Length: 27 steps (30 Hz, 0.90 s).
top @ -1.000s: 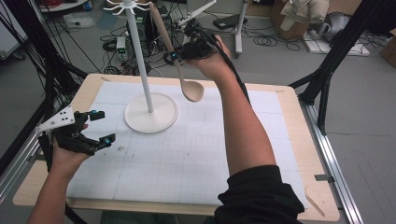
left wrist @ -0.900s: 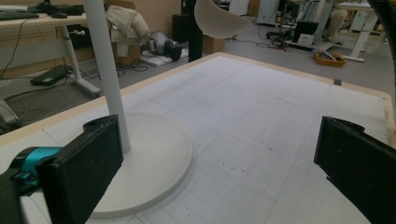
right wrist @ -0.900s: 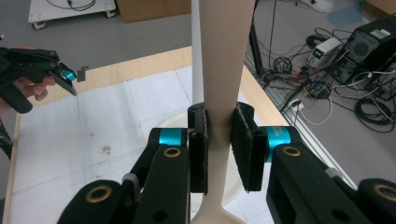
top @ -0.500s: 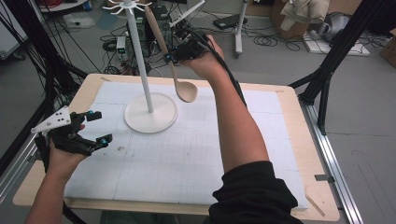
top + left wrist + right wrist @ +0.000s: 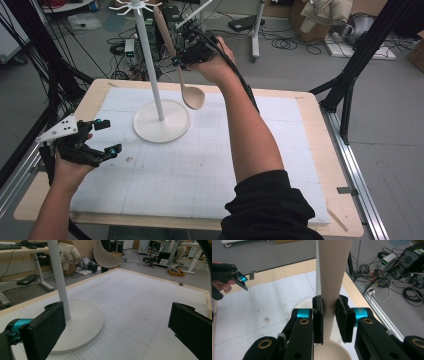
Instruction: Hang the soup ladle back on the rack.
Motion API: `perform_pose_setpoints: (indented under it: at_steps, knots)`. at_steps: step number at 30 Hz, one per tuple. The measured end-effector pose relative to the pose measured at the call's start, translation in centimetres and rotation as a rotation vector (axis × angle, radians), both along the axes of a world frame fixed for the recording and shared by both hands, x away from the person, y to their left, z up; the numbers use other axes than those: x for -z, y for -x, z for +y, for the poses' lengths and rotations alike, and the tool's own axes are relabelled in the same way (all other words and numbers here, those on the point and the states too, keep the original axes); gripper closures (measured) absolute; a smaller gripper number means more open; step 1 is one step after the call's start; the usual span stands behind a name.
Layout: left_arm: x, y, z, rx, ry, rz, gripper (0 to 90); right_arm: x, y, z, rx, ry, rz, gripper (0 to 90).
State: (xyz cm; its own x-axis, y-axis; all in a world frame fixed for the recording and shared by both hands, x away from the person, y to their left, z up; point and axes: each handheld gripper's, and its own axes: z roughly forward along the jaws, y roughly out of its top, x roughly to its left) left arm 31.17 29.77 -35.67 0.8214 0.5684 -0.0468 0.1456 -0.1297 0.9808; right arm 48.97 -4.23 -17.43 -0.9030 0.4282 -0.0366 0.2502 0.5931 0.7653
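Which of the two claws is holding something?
The right claw, shut on the handle of the beige wooden spoon beside the white stand; the left claw stands open and empty above the mat.

The right arm is stretching far forward across the table, forearm bare and long in the high view, dark sleeve bunched at the upper arm. Its hand is wrapping the right gripper (image 5: pixel 176 61) up high, well above the tabletop, wrist cocked so the jaws are pointing leftward. In the right gripper view those jaws are standing nearly together, pads (image 5: pixel 318 318) pressing inward. The left forearm is coming in low at the near left corner, hand gripping the left gripper (image 5: pixel 107 136), jaws spread wide apart and aiming to the right, hovering just above the surface.
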Motion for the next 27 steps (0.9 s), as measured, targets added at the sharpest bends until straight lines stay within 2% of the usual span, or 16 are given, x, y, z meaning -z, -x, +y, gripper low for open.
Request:
perform_pose_setpoints:
  at_steps: [2, 6, 13, 14, 15, 16, 19, 21, 23, 27]
  knots:
    - [0.0, 0.1, 0.0, 0.000, -0.007, -0.002, 1.7, -0.1, 0.0, 0.0, 0.005, -0.005, 0.007, 77.8]
    - [-0.1, 0.2, 0.1, -0.001, -0.006, -0.005, 1.7, 0.1, -0.1, 0.2, 0.031, 0.021, 0.012, 77.7]
    - [-0.1, 0.2, 0.2, -0.003, -0.007, -0.002, 1.7, 0.2, -0.2, 0.4, 0.024, 0.018, 0.023, 76.3]
    - [-0.1, 0.2, 0.2, -0.004, -0.008, -0.002, 1.7, 0.3, -0.2, 0.4, 0.018, 0.022, 0.020, 73.3]
    - [-0.1, 0.2, 0.2, -0.003, -0.008, -0.003, 1.7, 0.2, -0.1, 0.3, 0.006, 0.020, 0.013, 66.2]
    - [-0.1, 0.2, 0.1, -0.001, -0.005, -0.003, 1.7, 0.1, 0.0, 0.1, 0.010, 0.005, 0.014, 62.2]
    - [-0.2, 0.2, 0.1, 0.001, -0.012, -0.001, 1.7, 0.1, 0.1, -0.9, 0.026, -0.017, 0.019, 54.4]
    - [-0.2, 0.3, 0.0, 0.000, -0.010, -0.001, 1.7, 0.1, 0.3, -1.7, 0.042, -0.022, 0.027, 51.9]
    - [-0.2, 0.3, -0.1, 0.001, -0.012, -0.002, 1.7, 0.2, 0.6, -2.6, 0.042, -0.049, 0.031, 51.5]
    - [-0.2, 0.3, -0.4, 0.006, -0.017, 0.000, 1.7, 0.5, 1.7, -4.7, 0.049, -0.065, 0.017, 45.9]
